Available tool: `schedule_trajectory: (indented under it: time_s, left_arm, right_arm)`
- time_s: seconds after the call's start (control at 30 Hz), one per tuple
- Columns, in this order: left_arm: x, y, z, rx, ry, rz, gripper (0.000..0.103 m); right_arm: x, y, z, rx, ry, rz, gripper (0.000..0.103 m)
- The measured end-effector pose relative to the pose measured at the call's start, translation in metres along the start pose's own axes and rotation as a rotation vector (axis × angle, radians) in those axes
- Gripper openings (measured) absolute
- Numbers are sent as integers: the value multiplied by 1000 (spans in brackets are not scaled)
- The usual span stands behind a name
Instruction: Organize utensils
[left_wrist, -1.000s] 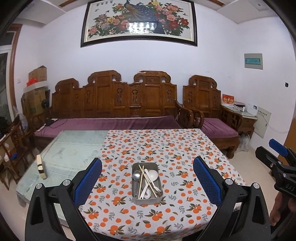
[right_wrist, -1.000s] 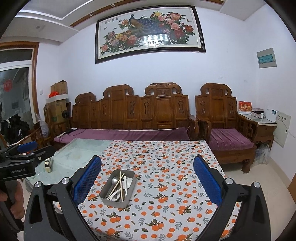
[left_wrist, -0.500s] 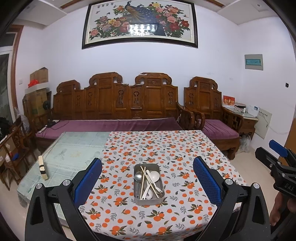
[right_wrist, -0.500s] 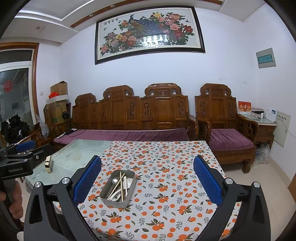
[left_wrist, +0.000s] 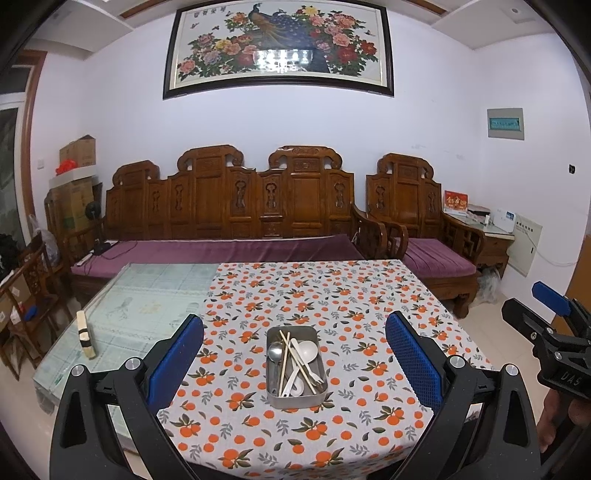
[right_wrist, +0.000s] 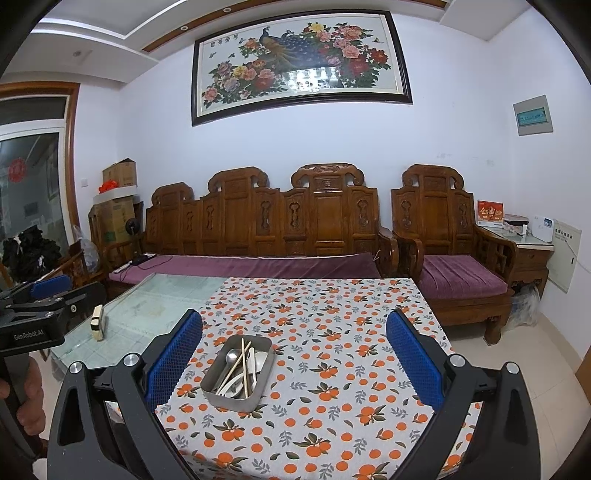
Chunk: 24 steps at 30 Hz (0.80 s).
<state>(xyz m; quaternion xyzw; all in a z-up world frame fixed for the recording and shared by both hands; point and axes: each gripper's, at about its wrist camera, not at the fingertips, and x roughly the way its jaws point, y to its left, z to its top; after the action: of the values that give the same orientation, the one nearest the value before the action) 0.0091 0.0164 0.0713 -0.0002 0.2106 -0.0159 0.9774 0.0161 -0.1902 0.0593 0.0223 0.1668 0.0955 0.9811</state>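
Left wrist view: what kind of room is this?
Most likely a home living room. A carved wooden sofa with purple cushions lines the wall under a framed peacock painting, and a table with an orange-print tablecloth holds a metal tray of utensils.

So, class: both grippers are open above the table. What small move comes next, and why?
Probably lower the left gripper toward the metal tray: chopsticks and spoons lie jumbled inside, directly ahead of its spread fingers, untouched.

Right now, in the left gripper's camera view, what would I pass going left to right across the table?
Small cream block on the bare glass → edge of the orange-print tablecloth → metal tray of utensils → the right gripper beyond the table's edge.
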Motion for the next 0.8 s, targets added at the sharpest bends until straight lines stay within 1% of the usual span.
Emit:
schedule_trajectory:
  time_s: [0.8]
  left_arm:
    - [-2,-3,1,-6,-5,-11,95]
  right_arm:
    - [0,0,-1,-1,2,1,100]
